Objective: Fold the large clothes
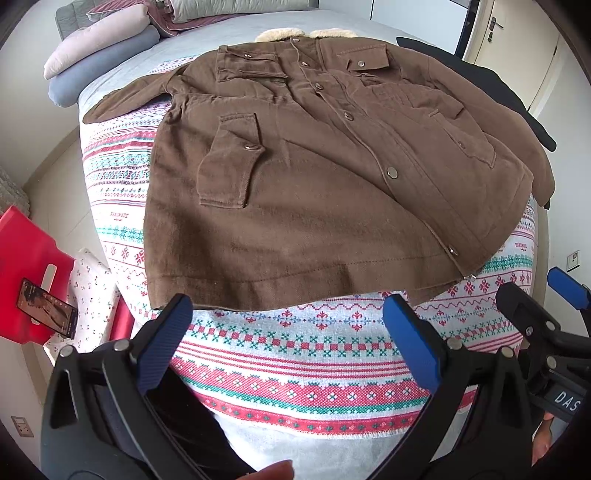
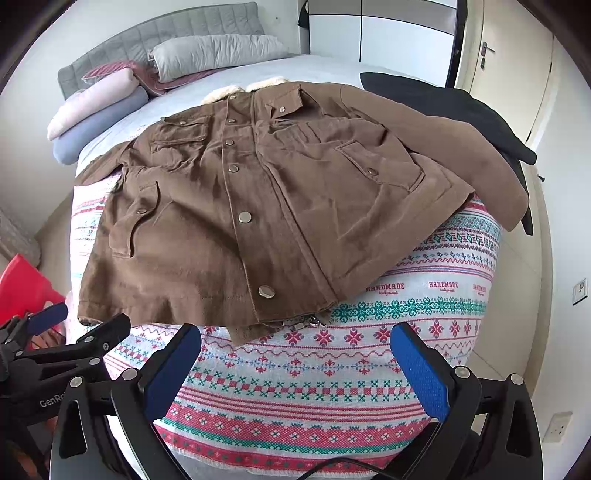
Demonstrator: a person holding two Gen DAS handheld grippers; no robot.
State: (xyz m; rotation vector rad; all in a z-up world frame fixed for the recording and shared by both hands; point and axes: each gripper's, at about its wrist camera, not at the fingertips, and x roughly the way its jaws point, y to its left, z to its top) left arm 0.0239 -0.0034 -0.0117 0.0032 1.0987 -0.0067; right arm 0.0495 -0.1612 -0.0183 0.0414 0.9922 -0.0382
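Observation:
A large brown jacket point(image 1: 314, 177) with snap buttons, flap pockets and a cream fleece collar point(image 1: 273, 35) lies spread front-up on a patterned blanket point(image 1: 295, 369) on the bed. It also shows in the right wrist view point(image 2: 258, 206). My left gripper point(image 1: 288, 321) is open and empty, just short of the jacket's bottom hem. My right gripper point(image 2: 295, 350) is open and empty, near the hem by the zipper end point(image 2: 310, 323). The right gripper also shows at the right edge of the left wrist view point(image 1: 535, 295), and the left gripper at the left edge of the right wrist view point(image 2: 85, 321).
Pillows point(image 1: 99, 62) and a folded quilt lie at the head of the bed. A black garment point(image 2: 443, 107) lies under the jacket's right sleeve. A red stool point(image 1: 26, 273) with a phone point(image 1: 48, 310) stands on the floor at the left. A door point(image 2: 509, 66) is at the far right.

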